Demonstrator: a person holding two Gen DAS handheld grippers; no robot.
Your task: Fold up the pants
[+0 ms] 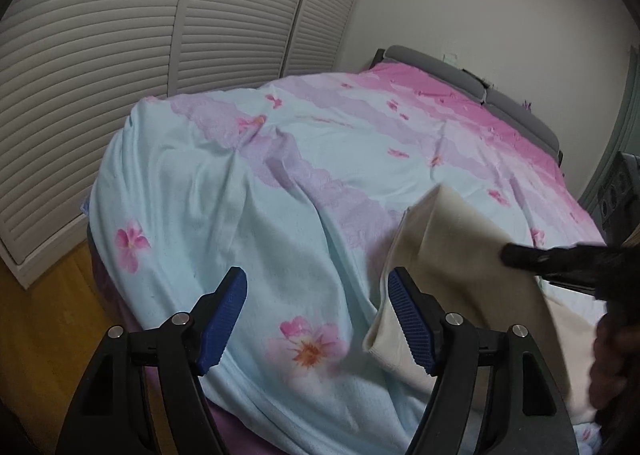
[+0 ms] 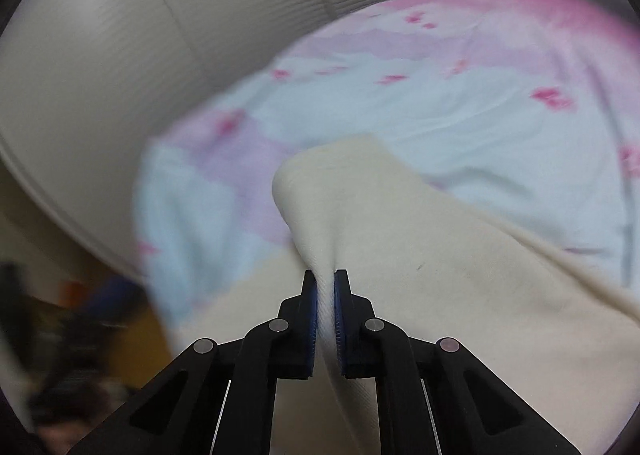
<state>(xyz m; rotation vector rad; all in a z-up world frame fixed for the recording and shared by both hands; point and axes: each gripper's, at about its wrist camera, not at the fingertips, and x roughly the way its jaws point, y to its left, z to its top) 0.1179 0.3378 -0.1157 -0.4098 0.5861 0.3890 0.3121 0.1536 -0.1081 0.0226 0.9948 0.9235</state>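
While pants lie on bedspread:
Right gripper (image 2: 325, 287): clenched on a cream pants (image 2: 400, 255) fold.
Left gripper (image 1: 316, 319): released; hem beside its right pad; floral bedspread (image 1: 240, 195) beneath.

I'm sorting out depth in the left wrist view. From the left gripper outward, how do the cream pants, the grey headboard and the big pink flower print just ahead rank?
1. Pink flower print, between the fingers of the left gripper.
2. Cream pants, right; near edge about as close, too close to call.
3. Grey headboard, far end.
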